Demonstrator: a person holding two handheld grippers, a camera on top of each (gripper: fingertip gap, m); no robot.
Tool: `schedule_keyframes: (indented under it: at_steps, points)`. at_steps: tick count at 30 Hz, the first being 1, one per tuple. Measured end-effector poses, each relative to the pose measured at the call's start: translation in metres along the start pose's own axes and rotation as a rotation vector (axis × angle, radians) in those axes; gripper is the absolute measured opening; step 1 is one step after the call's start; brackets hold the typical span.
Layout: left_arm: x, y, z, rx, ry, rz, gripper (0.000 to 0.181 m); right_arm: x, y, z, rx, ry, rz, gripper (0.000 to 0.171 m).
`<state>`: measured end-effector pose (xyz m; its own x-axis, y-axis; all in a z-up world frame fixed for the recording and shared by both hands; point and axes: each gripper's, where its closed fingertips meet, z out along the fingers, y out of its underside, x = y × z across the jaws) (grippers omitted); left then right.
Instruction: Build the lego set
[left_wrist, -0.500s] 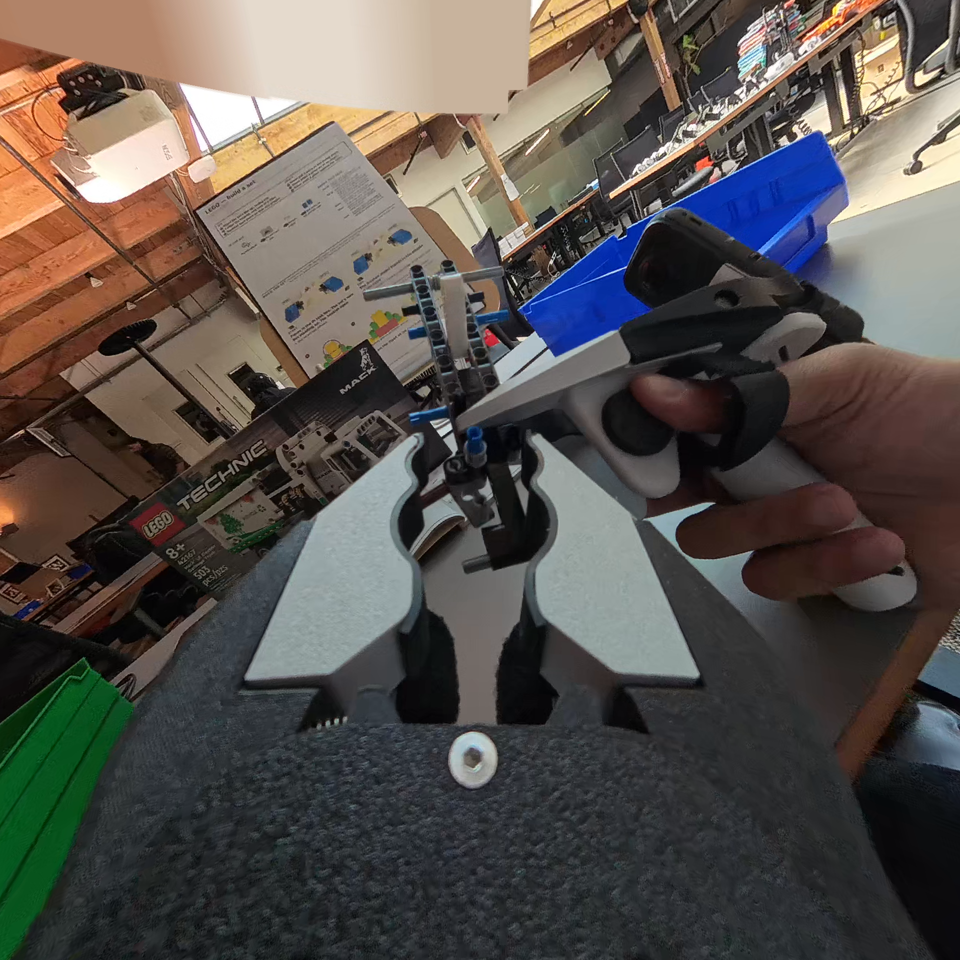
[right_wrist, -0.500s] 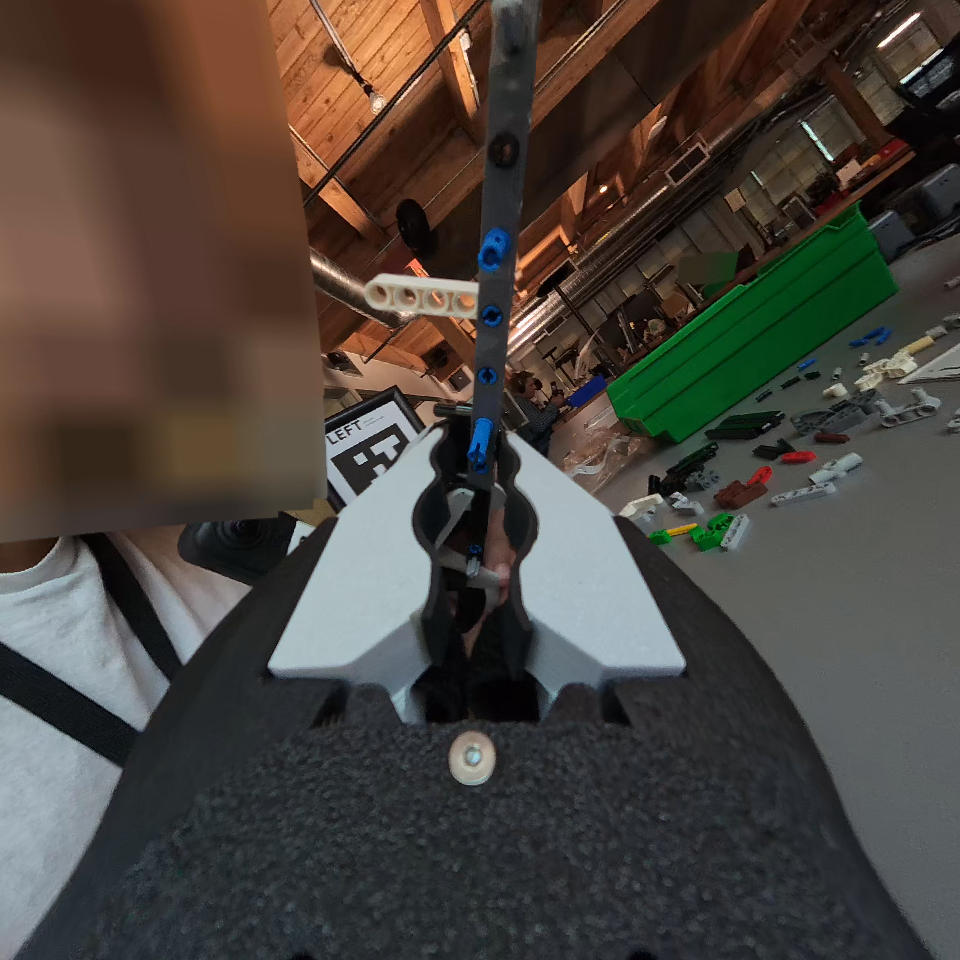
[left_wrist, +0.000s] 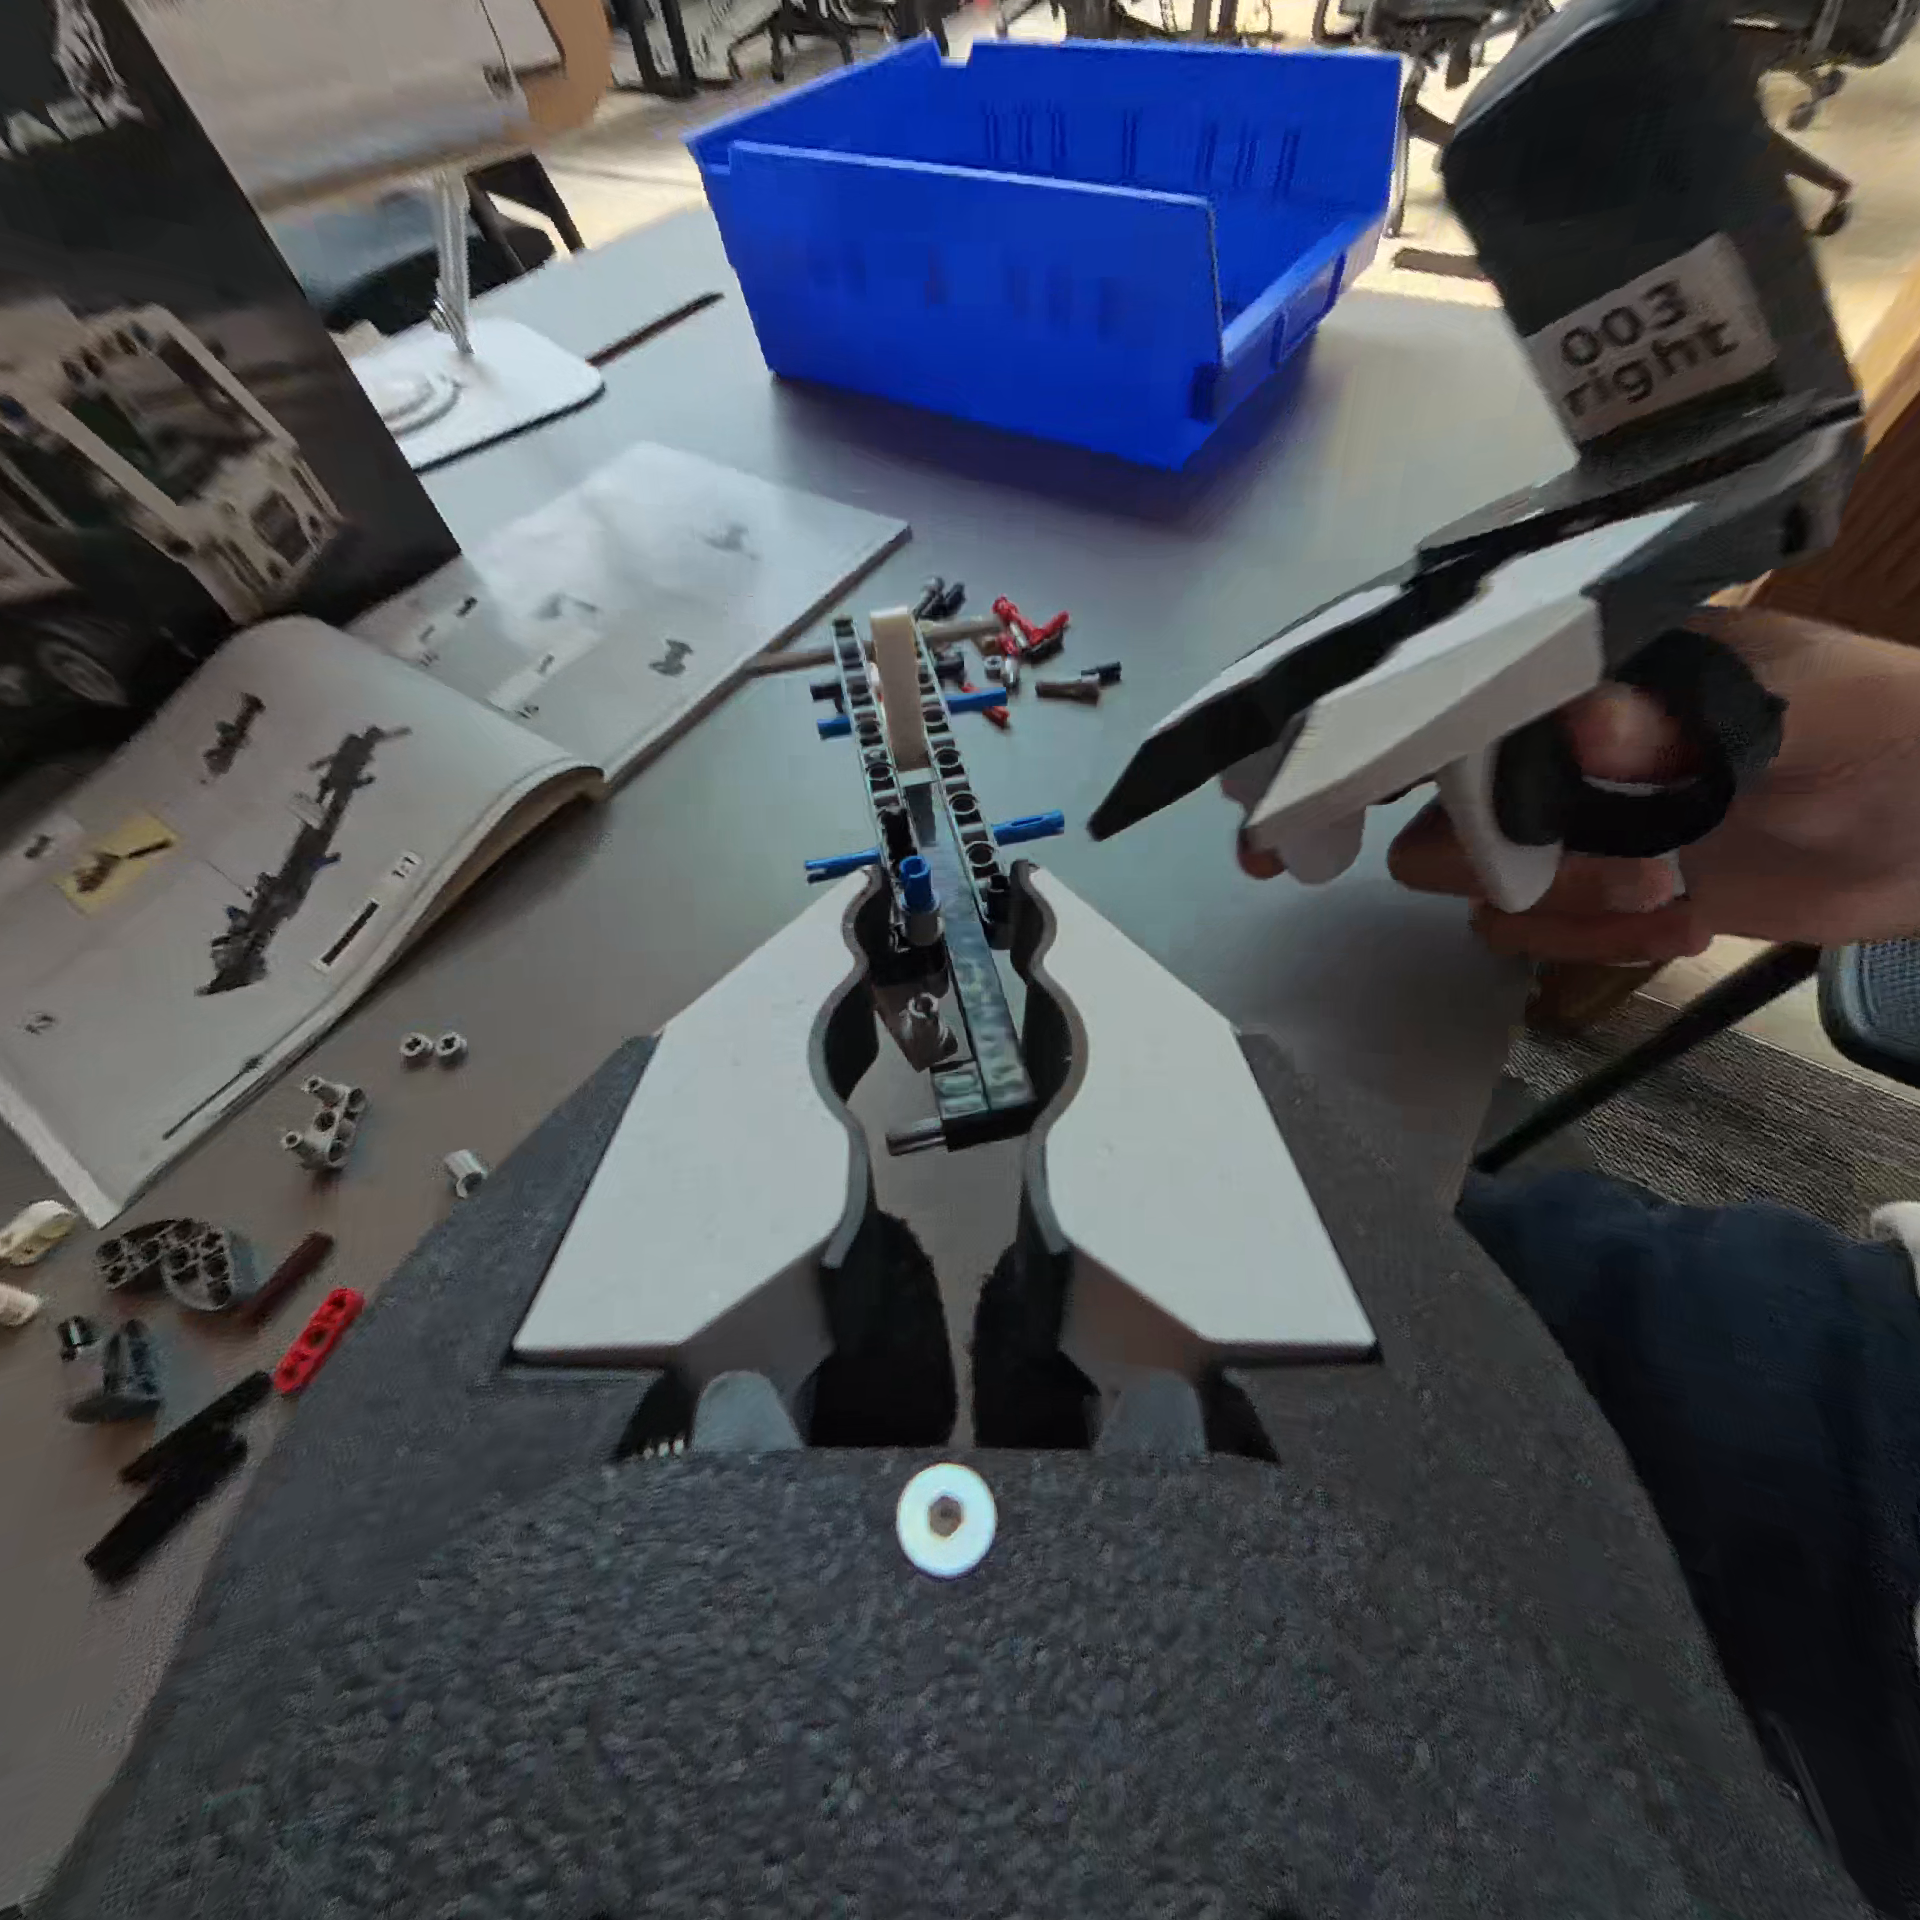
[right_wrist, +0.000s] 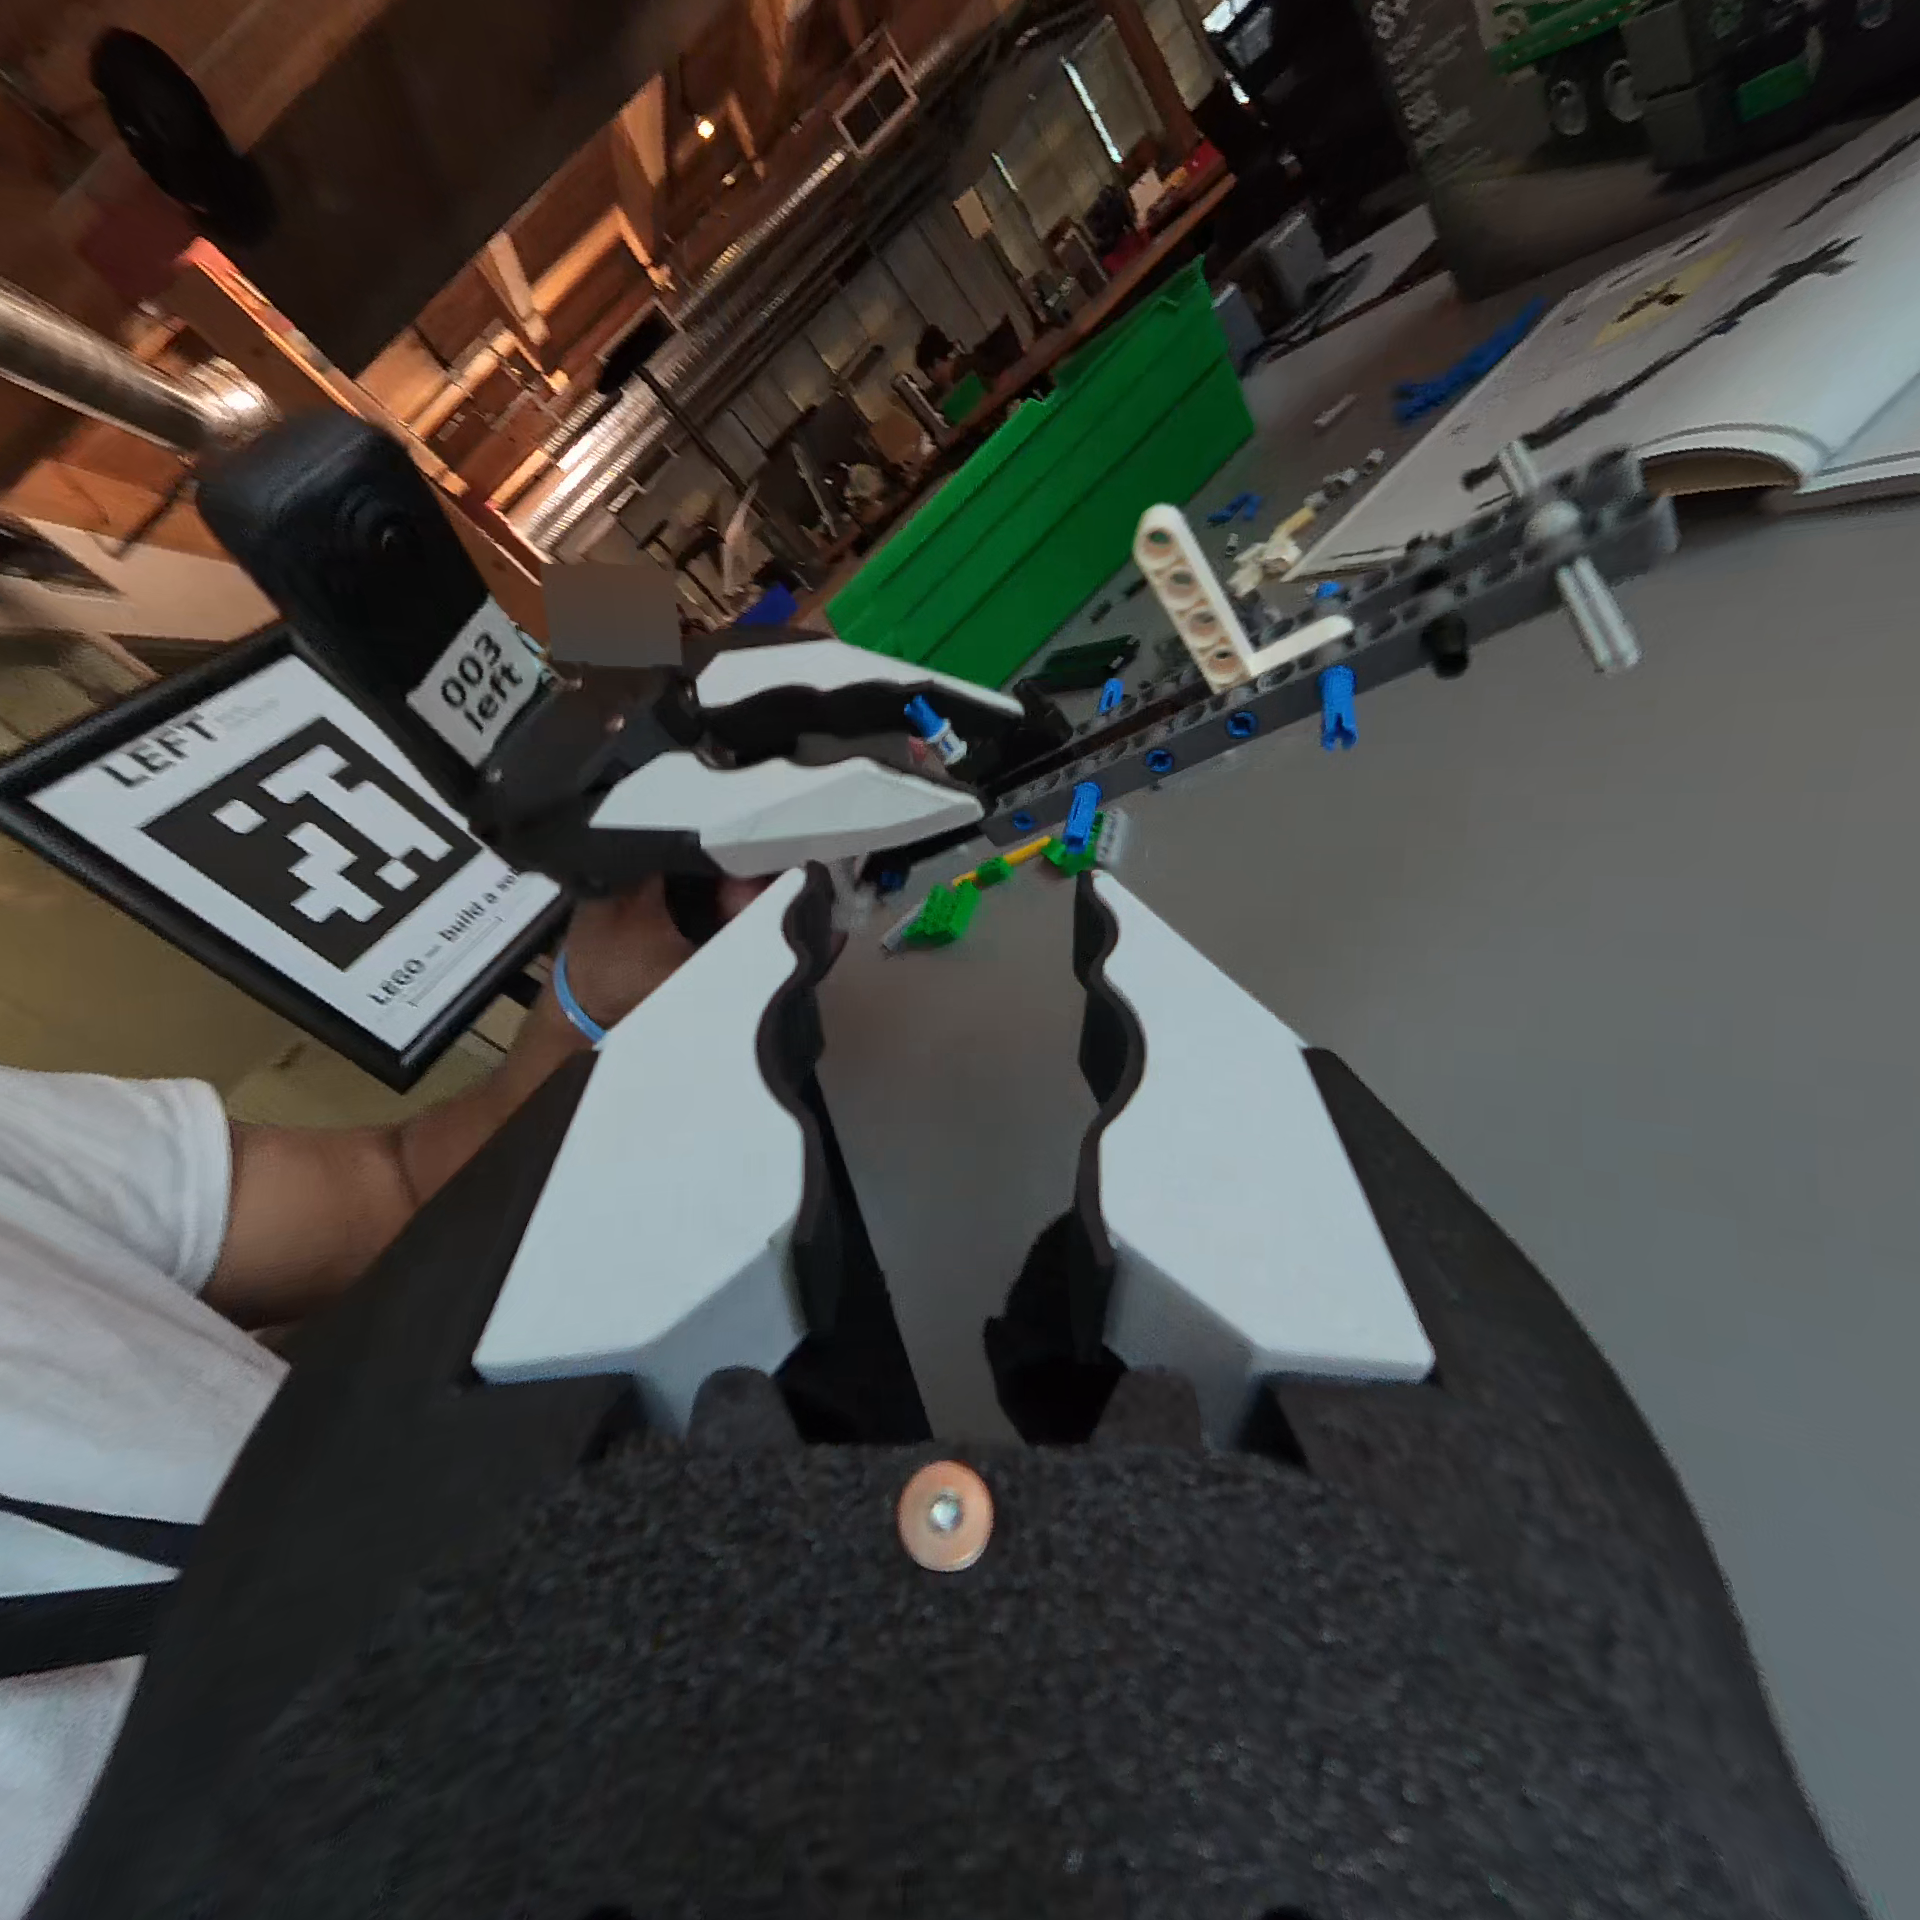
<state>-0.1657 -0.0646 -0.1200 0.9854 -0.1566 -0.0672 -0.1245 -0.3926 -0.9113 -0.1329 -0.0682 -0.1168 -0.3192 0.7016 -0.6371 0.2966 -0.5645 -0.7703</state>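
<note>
My left gripper (left_wrist: 948, 883) is shut on the near end of a long dark grey lego assembly (left_wrist: 961, 769). The assembly has blue pins and an upright white beam, and it is held above the table. My right gripper (right_wrist: 948, 904) is open and empty. In the left wrist view the right gripper (left_wrist: 1179, 831) is held by a hand just right of the assembly, apart from it. In the right wrist view the left gripper (right_wrist: 992, 758) holds the assembly (right_wrist: 1195, 743) level, with a grey axle through its far end.
An open instruction booklet (left_wrist: 312, 831) and the set's box (left_wrist: 156, 416) lie left. A blue bin (left_wrist: 1018, 260) stands behind. Loose parts (left_wrist: 1018, 644) lie past the assembly and more loose parts (left_wrist: 208, 1268) lie at the near left. A green bin (right_wrist: 1039, 499) and green bricks (right_wrist: 945, 909) lie beyond. Left and right tips are no more than a few centimetres apart.
My right gripper has let go of the assembly, opened and drawn back to the right. My left gripper has tipped the assembly down from upright to level over the table.
</note>
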Motion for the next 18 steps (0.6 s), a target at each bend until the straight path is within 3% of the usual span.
schedule_keyframes:
  at_steps: [7,16,18]
  points:
    - [-0.02,0.048,0.031,-0.265,0.111,0.037,0.02,0.007,0.002,-0.031,-0.022,0.106,-0.107,0.038]
    - [-0.018,0.067,0.038,-0.36,0.158,0.07,0.021,0.018,0.011,-0.041,-0.07,0.16,-0.115,0.03]
    - [-0.02,0.064,0.033,-0.353,0.142,0.074,0.031,0.02,0.011,-0.042,-0.078,0.181,-0.133,0.03]
